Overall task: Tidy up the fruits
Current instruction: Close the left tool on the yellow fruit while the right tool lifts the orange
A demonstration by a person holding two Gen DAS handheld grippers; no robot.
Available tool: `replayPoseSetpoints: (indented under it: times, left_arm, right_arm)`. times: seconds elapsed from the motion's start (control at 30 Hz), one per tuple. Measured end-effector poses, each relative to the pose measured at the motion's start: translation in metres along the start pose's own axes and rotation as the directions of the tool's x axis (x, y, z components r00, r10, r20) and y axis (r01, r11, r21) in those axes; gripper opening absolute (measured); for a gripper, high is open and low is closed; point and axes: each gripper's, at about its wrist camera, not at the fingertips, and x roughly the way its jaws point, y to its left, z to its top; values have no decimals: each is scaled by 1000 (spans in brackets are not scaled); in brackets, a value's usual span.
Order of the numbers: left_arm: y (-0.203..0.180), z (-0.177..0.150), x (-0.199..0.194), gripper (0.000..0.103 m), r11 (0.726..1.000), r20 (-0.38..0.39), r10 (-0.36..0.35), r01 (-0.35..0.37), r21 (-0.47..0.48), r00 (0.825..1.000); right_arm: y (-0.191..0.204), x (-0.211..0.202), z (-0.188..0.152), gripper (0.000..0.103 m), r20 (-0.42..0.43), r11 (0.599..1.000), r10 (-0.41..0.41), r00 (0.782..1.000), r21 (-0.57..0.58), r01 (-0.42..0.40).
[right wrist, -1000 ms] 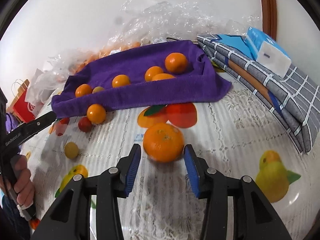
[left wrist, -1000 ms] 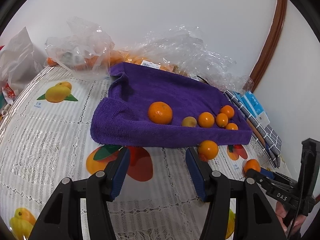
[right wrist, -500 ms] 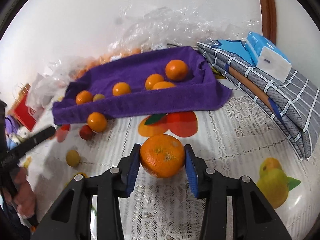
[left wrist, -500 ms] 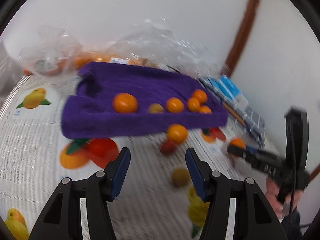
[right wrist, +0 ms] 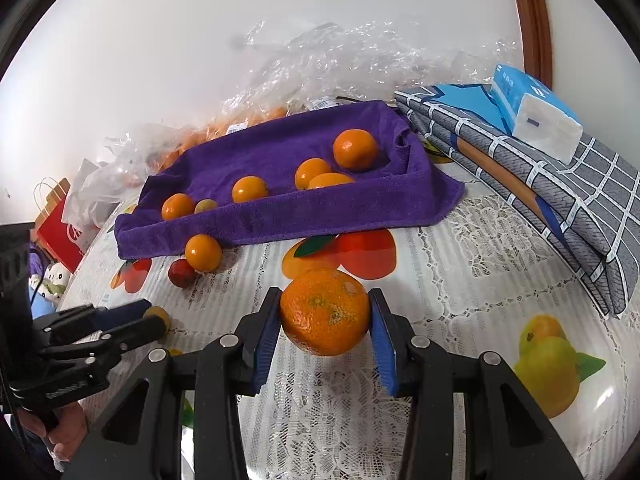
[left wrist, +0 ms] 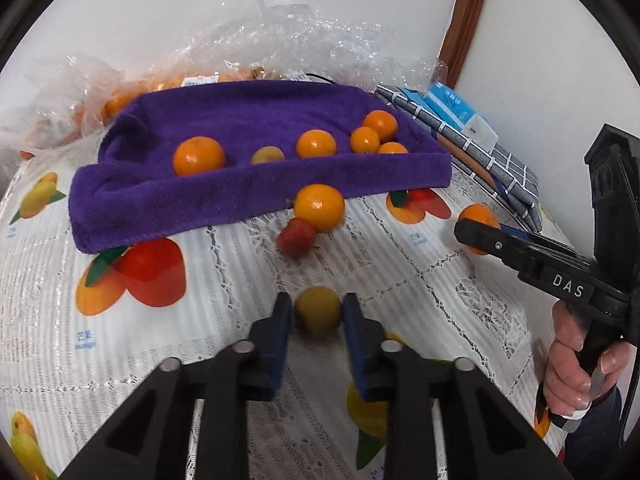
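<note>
A purple towel lies on the fruit-print tablecloth and carries several oranges and one small yellowish fruit. In front of it a loose orange touches a small red fruit. My left gripper is shut on a small yellow fruit down at the cloth. My right gripper is shut on a large orange, its blue pads pressing both sides.
Crumpled clear plastic bags with more oranges lie along the wall behind the towel. A folded grey checked cloth with a blue tissue pack sits at the right. A red paper bag stands at the far left.
My left gripper swung right and down to the small yellow fruit and shut on it. My right gripper closed its pads onto the large orange and stayed in place.
</note>
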Motion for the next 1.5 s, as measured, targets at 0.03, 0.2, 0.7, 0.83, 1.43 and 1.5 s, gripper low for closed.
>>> replayPoseSetpoints:
  times: [0.03, 0.2, 0.7, 0.83, 1.43, 1.5]
  left_arm:
    - [1, 0, -1, 24, 1000, 4, -15, 15, -5, 1000]
    - [15, -2, -11, 24, 993, 69, -90, 95, -66, 994]
    - [22, -5, -25, 24, 990, 156, -63, 81, -116, 986]
    - [22, -5, -25, 24, 989, 162, -72, 91, -112, 984]
    - [29, -6, -48, 24, 985, 310, 33, 20, -169, 950]
    - [29, -6, -49, 24, 985, 317, 46, 10, -173, 947]
  right_arm:
    - [0, 0, 0, 43, 0, 1000, 1, 1000, -1, -1]
    - [1, 0, -1, 43, 1, 1000, 6, 1000, 0, -6]
    - [0, 1, -2, 43, 5, 1000, 12, 1000, 1, -12]
    - [1, 0, -2, 43, 7, 1000, 10, 1000, -2, -10]
    - [4, -7, -2, 43, 37, 1000, 20, 999, -7, -20]
    - [1, -7, -3, 43, 37, 1000, 24, 999, 5, -24]
